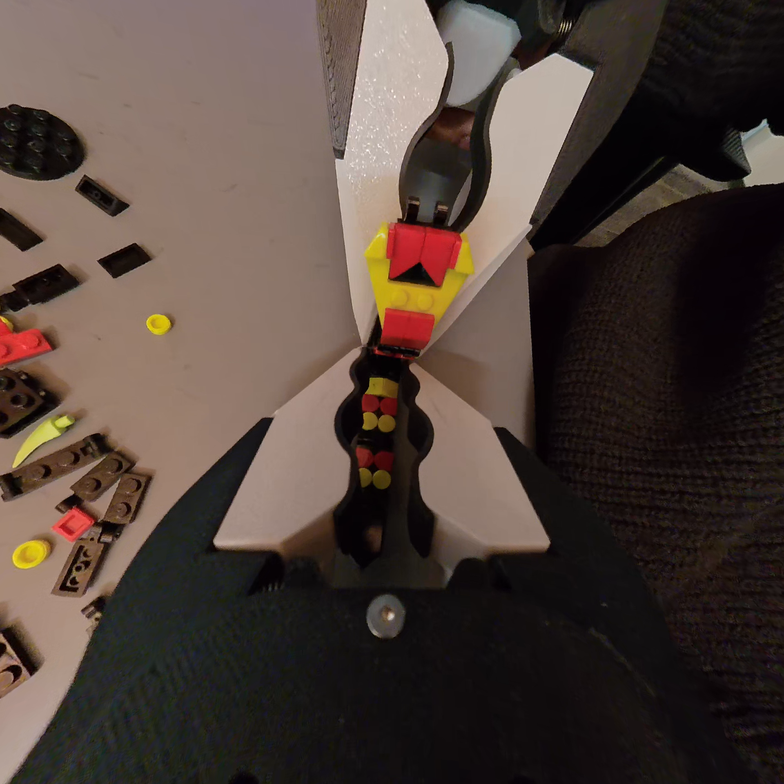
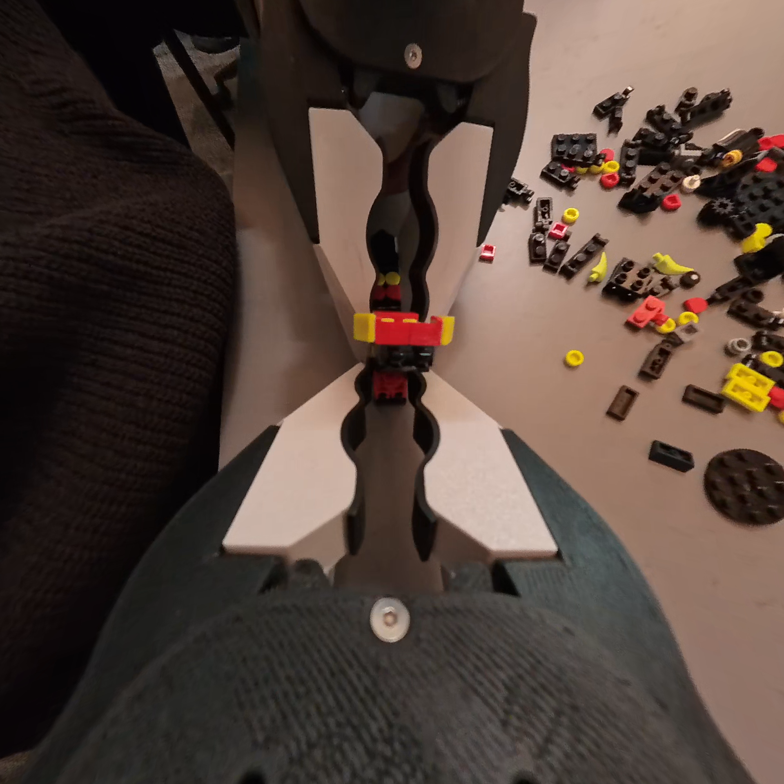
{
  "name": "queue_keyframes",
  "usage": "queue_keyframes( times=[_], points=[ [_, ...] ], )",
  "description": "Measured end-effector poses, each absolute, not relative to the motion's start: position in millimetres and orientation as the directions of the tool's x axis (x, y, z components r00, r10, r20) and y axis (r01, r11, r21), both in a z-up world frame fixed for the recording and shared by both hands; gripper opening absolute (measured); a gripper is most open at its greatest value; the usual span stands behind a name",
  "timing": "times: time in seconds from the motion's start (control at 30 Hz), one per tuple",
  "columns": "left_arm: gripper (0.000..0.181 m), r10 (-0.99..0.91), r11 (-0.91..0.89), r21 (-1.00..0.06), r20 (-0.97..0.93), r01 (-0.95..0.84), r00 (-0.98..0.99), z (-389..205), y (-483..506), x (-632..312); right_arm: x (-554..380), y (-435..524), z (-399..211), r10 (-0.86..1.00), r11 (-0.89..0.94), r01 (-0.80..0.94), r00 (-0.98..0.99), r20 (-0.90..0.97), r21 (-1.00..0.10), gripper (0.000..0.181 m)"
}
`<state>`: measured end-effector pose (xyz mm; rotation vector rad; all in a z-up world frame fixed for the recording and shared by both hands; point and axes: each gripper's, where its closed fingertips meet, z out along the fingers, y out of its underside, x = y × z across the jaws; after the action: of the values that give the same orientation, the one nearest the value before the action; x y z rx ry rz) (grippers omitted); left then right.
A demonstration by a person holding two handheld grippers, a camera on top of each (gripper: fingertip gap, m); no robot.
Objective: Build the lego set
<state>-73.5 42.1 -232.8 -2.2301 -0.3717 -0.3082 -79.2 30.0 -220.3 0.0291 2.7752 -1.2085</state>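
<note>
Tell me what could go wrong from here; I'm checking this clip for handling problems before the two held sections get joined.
1. The left gripper pinches only the narrow black strip behind the yellow and red wedge section, so a sideways push could flex or snap that strip.
2. The right gripper holds just the small black clip end; it might twist out under pressure.
3. Both hover over the table edge near a dark knit sleeve; a dropped part may fall off the table.

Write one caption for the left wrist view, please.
Two hand-held grippers meet tip to tip on a red, yellow and black Lego assembly, loose bricks beside them.
</note>
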Motion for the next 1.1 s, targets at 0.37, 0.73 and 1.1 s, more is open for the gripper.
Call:
queue_keyframes(
  times=[0.37, 0.73, 1.1],
  points=[
    [0.014, 0.154, -0.624, -0.689, 0.353, 0.368, 0.923, -233, 45, -69, -75, 35, -220, -0.019, 0.665, 0.107, -0.987, -0.160, -0.739, 0.015],
    [0.034, 0.120, -0.501, -0.721, 0.490, 0.479, 0.863, -207, 36, -76, -85, 37, -196, 0.041, 0.551, 0.266, -0.955, -0.293, -0.791, 0.015],
    [0.042, -0.076, -0.383, -0.620, 0.760, 0.685, 0.645, -175, 39, -64, -74, 33, -149, -0.116, 0.351, 0.441, -0.855, -0.506, -0.826, 0.014]
  ],
)
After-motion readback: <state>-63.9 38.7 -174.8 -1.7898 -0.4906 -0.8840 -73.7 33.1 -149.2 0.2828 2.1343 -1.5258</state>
